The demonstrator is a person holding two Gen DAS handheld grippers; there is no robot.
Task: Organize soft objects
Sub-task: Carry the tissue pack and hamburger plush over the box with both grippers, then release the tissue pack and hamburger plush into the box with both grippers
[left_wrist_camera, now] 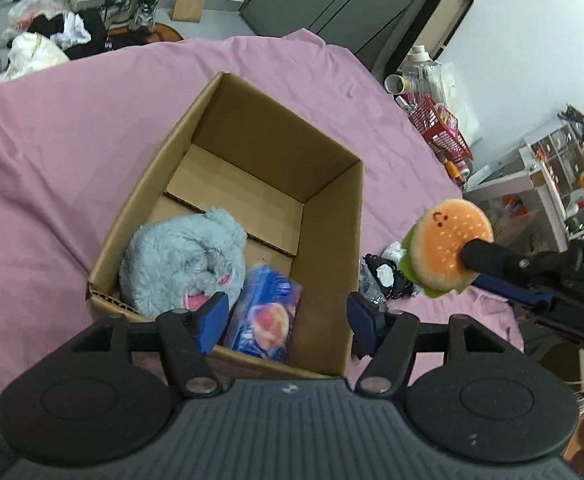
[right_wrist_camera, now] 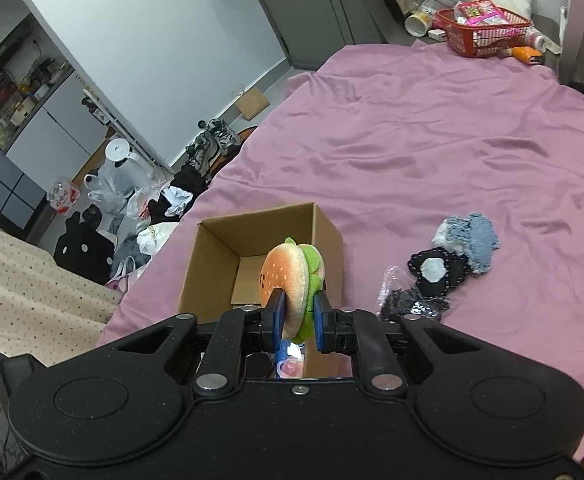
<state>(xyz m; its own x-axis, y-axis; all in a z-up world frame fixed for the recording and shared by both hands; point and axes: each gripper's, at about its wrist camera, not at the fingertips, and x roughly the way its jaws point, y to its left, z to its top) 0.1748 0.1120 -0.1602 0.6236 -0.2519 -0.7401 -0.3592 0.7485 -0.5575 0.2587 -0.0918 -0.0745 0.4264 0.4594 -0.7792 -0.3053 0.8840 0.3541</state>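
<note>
Right gripper [right_wrist_camera: 299,316], closed on the burger plush [right_wrist_camera: 292,276], carries it beside the cardboard box [left_wrist_camera: 327,248], at its 3 o'clock, for deposit; left gripper [left_wrist_camera: 288,316] hangs open, empty, over the box.

One box [left_wrist_camera: 327,216] is sitting on one pink sheet [left_wrist_camera: 52,152]. Two things are lying inside it: one grey plush [left_wrist_camera: 180,260] and one blue packet [left_wrist_camera: 264,316]. One burger plush [right_wrist_camera: 288,276] is hanging between two blue pads [right_wrist_camera: 278,316]. Two grippers are showing: left gripper [left_wrist_camera: 288,312] and right gripper [right_wrist_camera: 297,318]. Two cloth items are lying beside the box: one black piece [right_wrist_camera: 431,276] and one denim piece [right_wrist_camera: 475,240]. One red basket [right_wrist_camera: 487,32] is standing far off.
</note>
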